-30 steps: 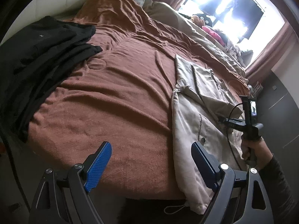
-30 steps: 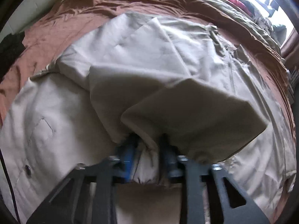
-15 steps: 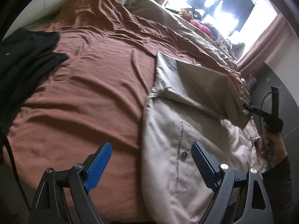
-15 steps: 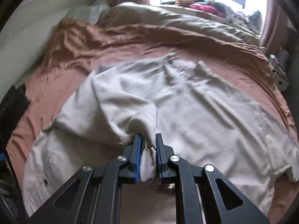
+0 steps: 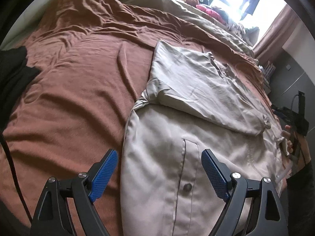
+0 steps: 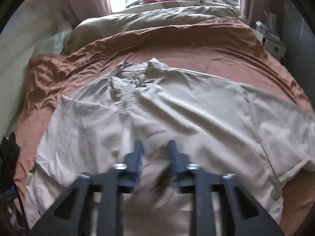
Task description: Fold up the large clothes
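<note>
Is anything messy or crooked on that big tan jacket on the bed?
A little. The beige jacket has one sleeve folded slantwise across its chest, not square. Its collar is rumpled, and the brown bedspread underneath is wrinkled. Nothing looks torn or spilled.
</note>
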`<state>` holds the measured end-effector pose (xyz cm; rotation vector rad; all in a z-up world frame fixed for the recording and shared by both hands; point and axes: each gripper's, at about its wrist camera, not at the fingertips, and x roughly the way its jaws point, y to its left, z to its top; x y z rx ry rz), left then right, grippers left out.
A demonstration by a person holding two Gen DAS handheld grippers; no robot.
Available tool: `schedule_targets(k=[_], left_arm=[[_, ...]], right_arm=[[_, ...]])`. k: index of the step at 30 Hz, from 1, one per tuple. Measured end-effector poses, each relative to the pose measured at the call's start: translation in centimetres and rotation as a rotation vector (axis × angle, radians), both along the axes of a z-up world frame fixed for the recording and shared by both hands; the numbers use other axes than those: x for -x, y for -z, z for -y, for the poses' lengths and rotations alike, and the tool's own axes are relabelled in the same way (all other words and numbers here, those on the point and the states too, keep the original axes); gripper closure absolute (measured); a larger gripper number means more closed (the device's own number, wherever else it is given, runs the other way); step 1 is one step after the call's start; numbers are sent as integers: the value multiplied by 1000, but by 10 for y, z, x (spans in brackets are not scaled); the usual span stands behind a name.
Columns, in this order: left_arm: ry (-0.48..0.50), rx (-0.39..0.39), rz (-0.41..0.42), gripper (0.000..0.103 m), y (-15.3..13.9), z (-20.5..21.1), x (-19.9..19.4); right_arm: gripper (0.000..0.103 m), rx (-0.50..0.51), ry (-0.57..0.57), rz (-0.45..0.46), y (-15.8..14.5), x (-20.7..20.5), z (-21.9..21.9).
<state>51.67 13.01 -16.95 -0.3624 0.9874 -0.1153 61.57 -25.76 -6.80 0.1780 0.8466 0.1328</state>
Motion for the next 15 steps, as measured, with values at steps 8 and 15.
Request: schedule_targets(k=[8,15], left_arm=[[8,-44,-23,15,12,5,-30],[-3,-82,-53,21,28,3,-59]], right_arm=[[24,-139,-26,-130,41,13,18],[73,-220,-57,-251,90,2,14]])
